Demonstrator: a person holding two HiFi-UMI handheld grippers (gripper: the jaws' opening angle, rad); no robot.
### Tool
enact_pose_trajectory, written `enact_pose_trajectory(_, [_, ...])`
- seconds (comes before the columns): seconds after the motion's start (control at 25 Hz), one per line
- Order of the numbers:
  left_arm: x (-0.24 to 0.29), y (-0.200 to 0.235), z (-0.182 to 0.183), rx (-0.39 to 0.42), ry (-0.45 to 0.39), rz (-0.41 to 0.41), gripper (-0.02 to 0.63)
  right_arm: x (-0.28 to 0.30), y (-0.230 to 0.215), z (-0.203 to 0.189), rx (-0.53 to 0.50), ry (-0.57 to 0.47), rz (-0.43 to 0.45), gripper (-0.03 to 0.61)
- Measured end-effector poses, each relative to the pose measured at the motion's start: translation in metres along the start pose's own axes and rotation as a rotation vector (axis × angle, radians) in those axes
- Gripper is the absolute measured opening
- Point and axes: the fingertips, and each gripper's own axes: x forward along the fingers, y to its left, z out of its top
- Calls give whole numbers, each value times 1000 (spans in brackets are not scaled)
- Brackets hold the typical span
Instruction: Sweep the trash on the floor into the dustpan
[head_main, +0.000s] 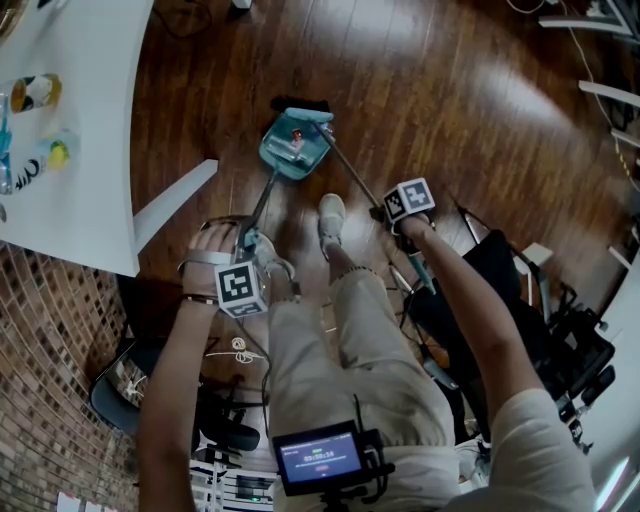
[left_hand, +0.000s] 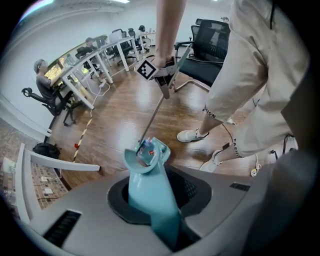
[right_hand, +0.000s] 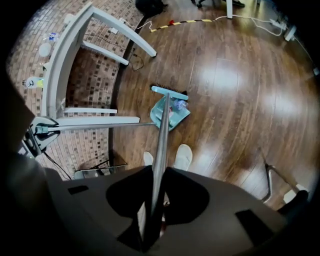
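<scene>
Trash (head_main: 293, 137) in dustpan (head_main: 272, 152); sweep judged nearly done. Left gripper (left_hand: 152, 215) jaws grip dustpan handle (left_hand: 149, 185), right gripper (right_hand: 150, 220) jaws grip broom pole (right_hand: 161, 130). Next: draw broom clear.

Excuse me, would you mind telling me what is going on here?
A person is sweeping a wooden floor. The left gripper holds the teal dustpan by its handle, and the right gripper holds the broom by its handle. The broom head sits at the dustpan's far edge, with some trash in the pan.

Trash (head_main: 294, 137) lies in the dustpan (head_main: 275, 157), broom (head_main: 345, 159) seemingly just behind it.
</scene>
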Motion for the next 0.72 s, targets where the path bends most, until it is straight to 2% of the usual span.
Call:
enact_pose_trajectory(0.28, [1,-1,0,15,5,18,84,0,47,-38,45,31,142,100])
enact_pose_trajectory(0.44, [1,-2,1,21,11,24,85,5,51,-50,41,33,150,100])
enact_pose_trajectory(0.72, [3,-9,3,15,17,25,85,0,55,-50,64,-43,165,101])
